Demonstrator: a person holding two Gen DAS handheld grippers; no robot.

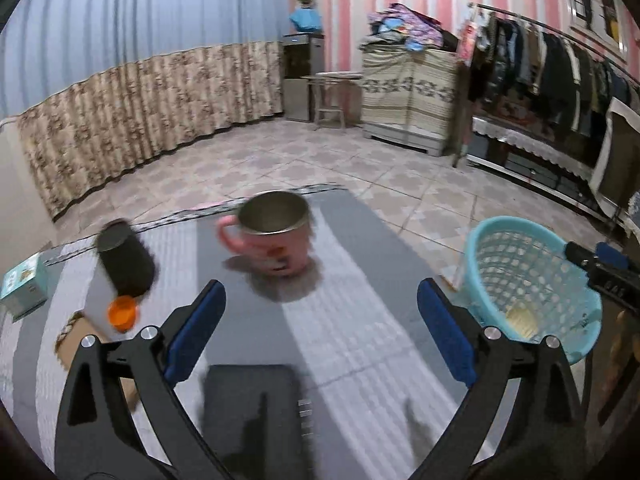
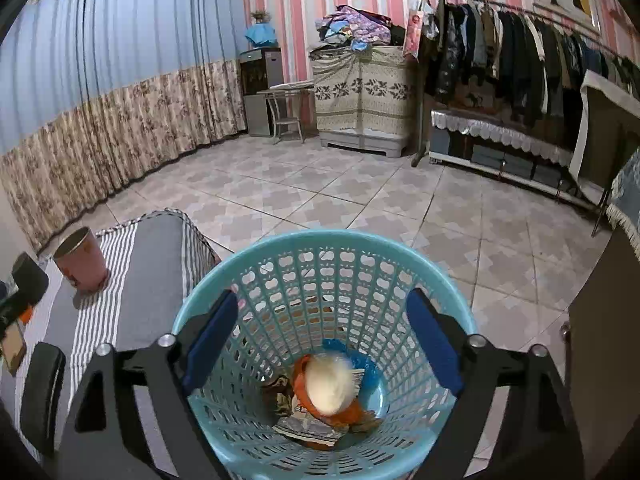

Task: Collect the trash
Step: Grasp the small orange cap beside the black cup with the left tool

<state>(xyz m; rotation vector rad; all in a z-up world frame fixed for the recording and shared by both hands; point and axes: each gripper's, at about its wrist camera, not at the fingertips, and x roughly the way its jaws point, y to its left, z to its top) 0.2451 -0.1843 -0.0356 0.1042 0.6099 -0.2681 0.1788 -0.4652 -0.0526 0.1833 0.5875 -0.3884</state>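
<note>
The right gripper (image 2: 320, 344) hangs with jaws spread wide above the blue basket (image 2: 224, 280), trash (image 2: 328, 388) lying inside below it; the left gripper (image 1: 320, 312), also spread, hovers near the pink mug (image 1: 276, 236)

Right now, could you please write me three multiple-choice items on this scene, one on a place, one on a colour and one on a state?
1. Where is the pale round piece of trash?
A. Inside the basket
B. On the striped tabletop
C. In the pink mug

2. What colour is the basket?
A. Red
B. Light blue
C. Black

3. How does the right gripper stand?
A. Shut on the mug
B. Shut on a cap
C. Open, holding nothing

Key: 1 A, the right wrist view shows it within the basket's walls, above other trash at the bottom. 2 B, its perforated wall is light blue in both views. 3 C, its fingers sit wide apart over the basket's mouth with nothing between them.
</note>
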